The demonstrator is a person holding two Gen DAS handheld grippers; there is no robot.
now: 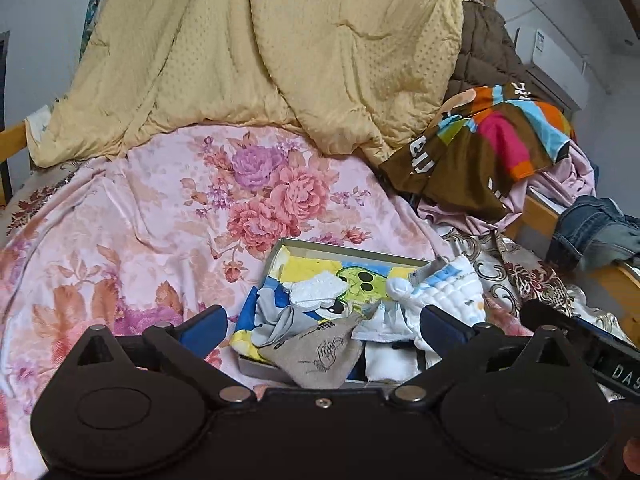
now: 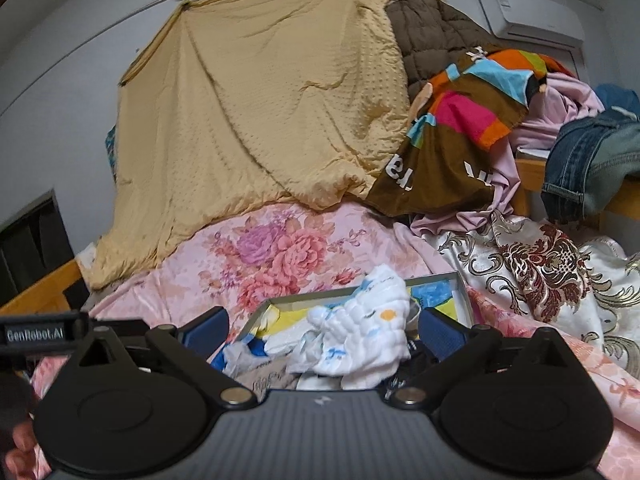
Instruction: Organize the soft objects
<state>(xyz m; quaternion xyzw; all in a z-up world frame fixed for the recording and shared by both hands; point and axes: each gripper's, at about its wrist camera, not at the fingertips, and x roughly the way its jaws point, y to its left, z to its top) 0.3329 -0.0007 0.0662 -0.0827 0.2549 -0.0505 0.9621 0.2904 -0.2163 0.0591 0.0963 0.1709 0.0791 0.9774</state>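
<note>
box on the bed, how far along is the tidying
Done: the box already holds a white cloth, a grey pouch and other small fabrics. In hand: nothing; both tongs, left and right, are open. Left: the colourful garment and jeans remain piled beside the bed.

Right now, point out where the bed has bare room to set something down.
Free: the pink floral sheet, between the yellow quilt and the box, left of it. Crowded: the box itself and the clothes pile on the right.
</note>
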